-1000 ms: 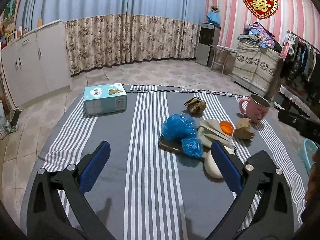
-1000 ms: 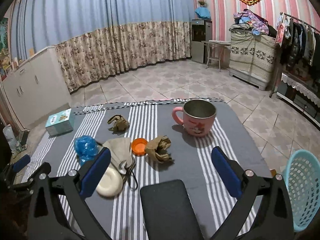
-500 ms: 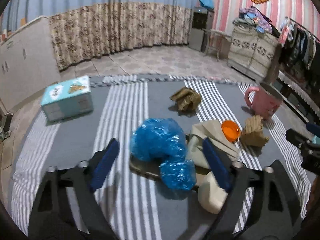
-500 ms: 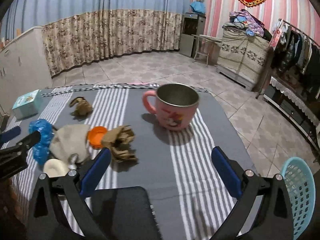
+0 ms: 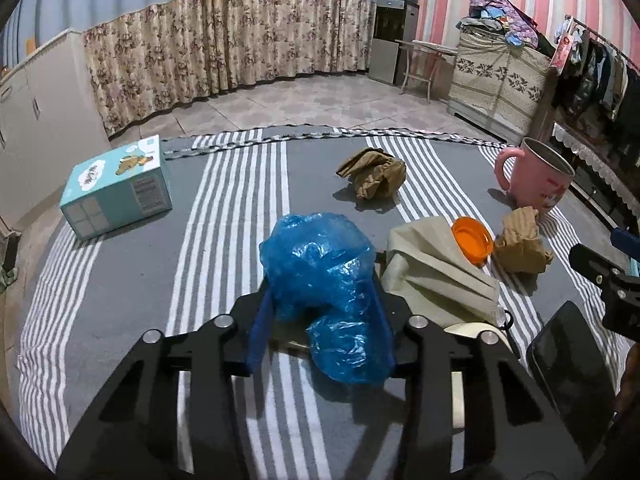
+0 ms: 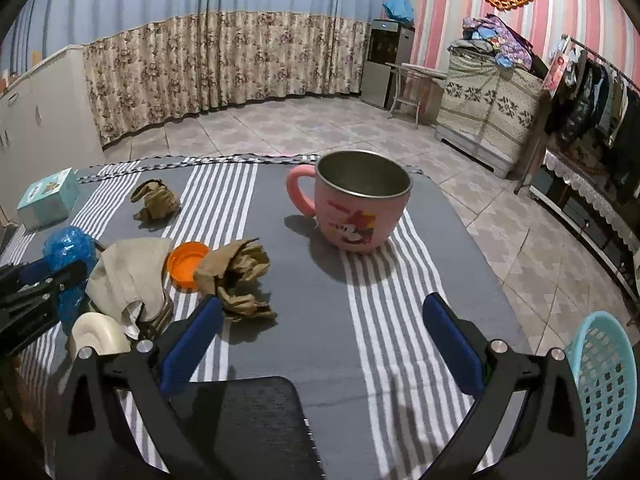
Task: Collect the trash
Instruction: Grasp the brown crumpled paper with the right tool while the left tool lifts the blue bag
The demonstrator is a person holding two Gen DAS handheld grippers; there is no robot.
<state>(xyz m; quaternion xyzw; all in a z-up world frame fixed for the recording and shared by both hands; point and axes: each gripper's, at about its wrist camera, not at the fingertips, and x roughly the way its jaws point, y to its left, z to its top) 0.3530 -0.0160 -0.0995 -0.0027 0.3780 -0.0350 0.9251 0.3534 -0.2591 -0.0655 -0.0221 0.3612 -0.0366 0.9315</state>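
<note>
A crumpled blue plastic bag (image 5: 320, 264) lies on the striped tablecloth (image 5: 224, 240). My left gripper (image 5: 322, 294) has it between its blue pads, and the jaws are closing with the pads touching the bag's sides. The bag also shows in the right wrist view as the blue plastic bag (image 6: 68, 246). Two brown paper wads (image 5: 374, 178) (image 5: 520, 246), an orange lid (image 5: 472, 240) and a beige cloth (image 5: 432, 268) lie nearby. My right gripper (image 6: 322, 304) hangs open over bare cloth, with a brown paper wad (image 6: 236, 276) just beyond its left finger.
A pink mug (image 6: 360, 208) stands at the far right of the table, and a teal tissue box (image 5: 116, 188) at the far left. A white tape roll (image 6: 100, 334) and a black flat device (image 6: 240, 428) lie near the front. A light blue basket (image 6: 604, 380) sits past the table's right edge.
My left gripper came forward and down onto the blue bag, and its jaws narrowed around it. My right gripper sank and shifted toward the mug side, still open.
</note>
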